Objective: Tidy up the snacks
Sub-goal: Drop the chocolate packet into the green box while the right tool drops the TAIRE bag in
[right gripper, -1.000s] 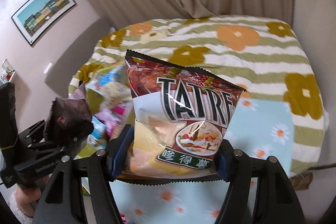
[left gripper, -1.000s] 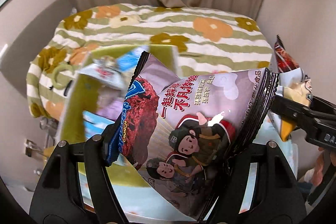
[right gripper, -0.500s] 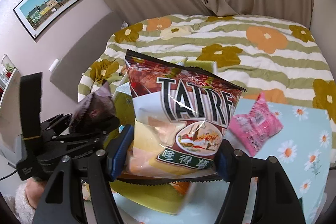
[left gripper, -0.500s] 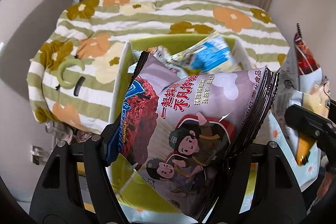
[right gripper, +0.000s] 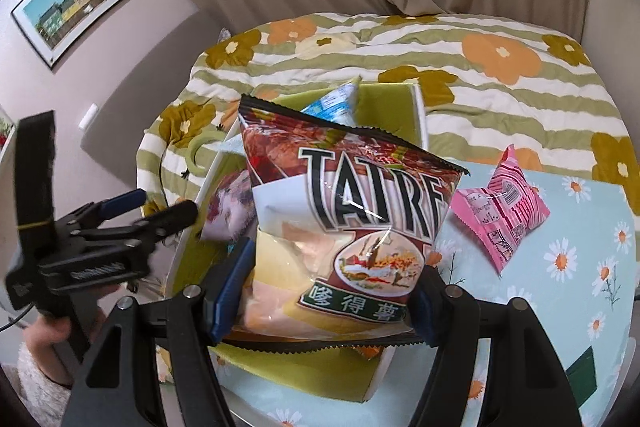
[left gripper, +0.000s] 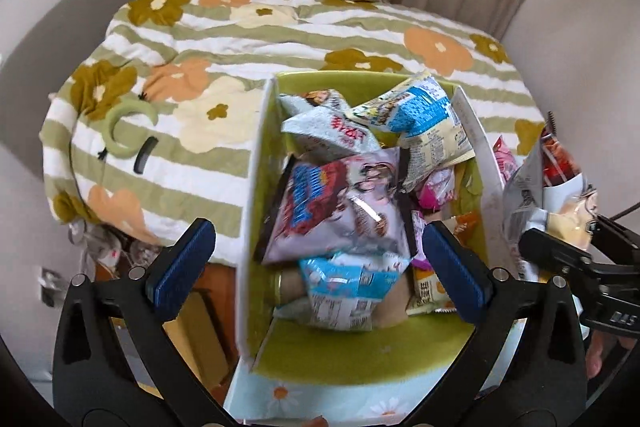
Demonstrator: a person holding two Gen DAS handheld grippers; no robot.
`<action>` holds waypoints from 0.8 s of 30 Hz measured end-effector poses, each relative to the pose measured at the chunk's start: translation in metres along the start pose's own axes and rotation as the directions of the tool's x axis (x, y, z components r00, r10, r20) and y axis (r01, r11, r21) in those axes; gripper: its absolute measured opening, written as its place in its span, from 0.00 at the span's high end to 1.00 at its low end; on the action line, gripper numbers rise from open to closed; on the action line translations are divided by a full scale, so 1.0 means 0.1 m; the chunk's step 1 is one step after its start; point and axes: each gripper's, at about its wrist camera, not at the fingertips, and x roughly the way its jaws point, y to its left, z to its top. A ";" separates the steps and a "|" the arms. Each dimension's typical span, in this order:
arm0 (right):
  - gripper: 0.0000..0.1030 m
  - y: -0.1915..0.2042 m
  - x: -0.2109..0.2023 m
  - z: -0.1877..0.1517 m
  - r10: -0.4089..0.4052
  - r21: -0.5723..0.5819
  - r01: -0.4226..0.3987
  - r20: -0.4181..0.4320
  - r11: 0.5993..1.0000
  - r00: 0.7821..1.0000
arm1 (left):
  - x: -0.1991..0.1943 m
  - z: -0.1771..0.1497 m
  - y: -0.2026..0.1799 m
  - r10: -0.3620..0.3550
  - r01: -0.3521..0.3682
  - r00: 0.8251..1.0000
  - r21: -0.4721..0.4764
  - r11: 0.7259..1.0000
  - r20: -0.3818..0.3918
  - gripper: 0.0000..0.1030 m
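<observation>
Left wrist view: left gripper [left gripper: 316, 263] is opening, fingers [left gripper: 182, 267] spread wide and empty; the purple snack bag [left gripper: 340, 207] lies loose below them, on the pile inside the green box [left gripper: 352, 351]. Risk: the box looks crowded, so another bag could slide over the rim. Right wrist view: right gripper [right gripper: 324, 297] is clenched on the chip bag [right gripper: 340, 223], held upright over the box's near edge; a pink packet [right gripper: 500, 203] waits on the tabletop [right gripper: 580, 287], well right of the fingers.
</observation>
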 end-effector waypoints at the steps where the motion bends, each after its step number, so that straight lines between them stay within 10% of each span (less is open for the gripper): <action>1: 0.37 0.04 0.00 -0.01 -0.003 -0.018 0.003 -0.002 1.000 1.000 | -0.03 -0.03 0.04 0.003 -0.003 1.000 -0.011 1.000 0.001 0.00; 11: 0.36 0.37 0.36 -0.11 -0.019 -0.113 0.011 -0.066 0.993 0.998 | -0.08 -0.25 0.43 0.043 -0.043 0.999 -0.092 0.995 -0.008 0.00; 15: 0.02 0.39 0.42 -0.21 -0.024 -0.104 0.020 -0.039 0.994 0.999 | -0.02 -0.32 0.44 0.058 -0.060 0.998 -0.085 0.995 -0.021 0.01; 24: 0.00 0.37 0.31 -0.39 -0.059 -0.131 0.057 -0.005 0.990 0.998 | 0.09 -0.45 0.44 0.025 -0.029 0.998 -0.086 0.996 -0.052 0.01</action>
